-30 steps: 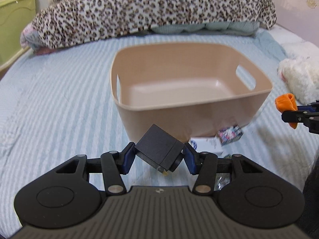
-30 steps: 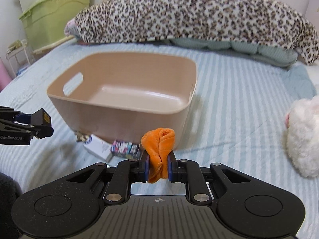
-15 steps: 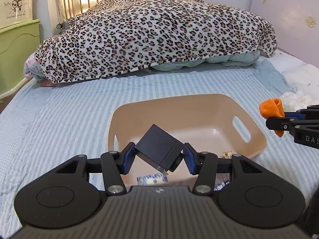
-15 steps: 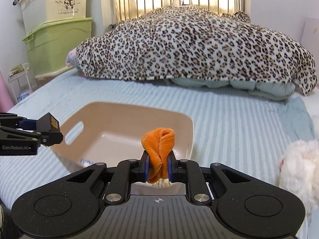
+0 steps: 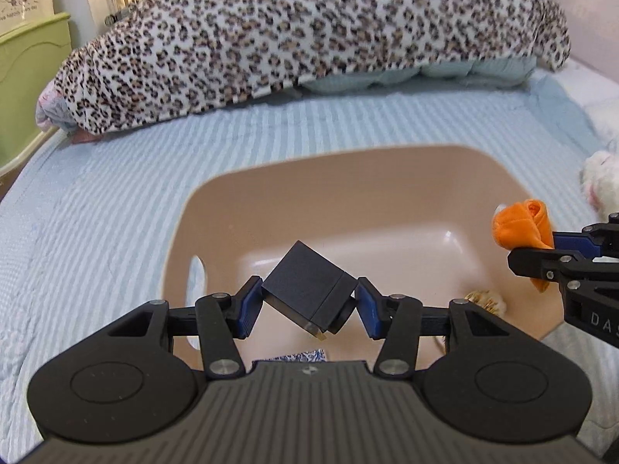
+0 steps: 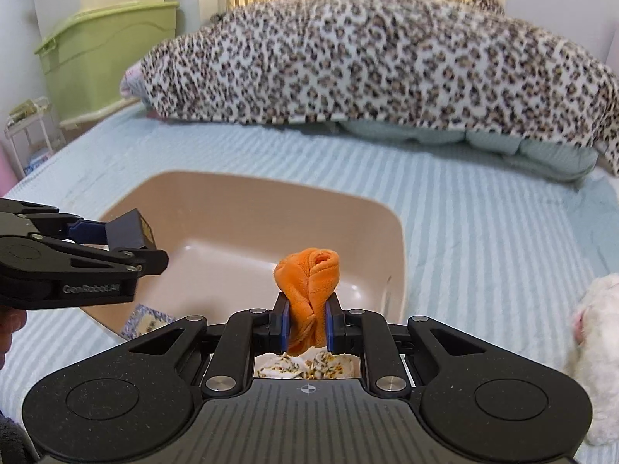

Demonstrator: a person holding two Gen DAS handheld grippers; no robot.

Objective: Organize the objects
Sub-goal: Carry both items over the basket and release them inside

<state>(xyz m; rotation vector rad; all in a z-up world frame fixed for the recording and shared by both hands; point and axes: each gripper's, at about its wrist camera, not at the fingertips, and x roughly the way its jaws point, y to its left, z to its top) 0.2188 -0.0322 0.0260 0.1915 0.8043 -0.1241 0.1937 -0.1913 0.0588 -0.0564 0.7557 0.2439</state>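
The left gripper [image 5: 309,303] is matte black, with a wide ribbed grey housing at the base flanked by two round black lobes, each bearing a shallow circular recess. Slim black linkage bars run forward from silver screws to blue pads on its fingers [image 5: 247,307]. A small crosshair mark sits at the centre of the housing's front edge. The right gripper [image 6: 307,326] has the same build: black lobes, silver screws, blue-lined fingers [image 6: 284,326]. Seen from the right wrist view, the left gripper's side carries pale lettering reading "GenRobot.AI".
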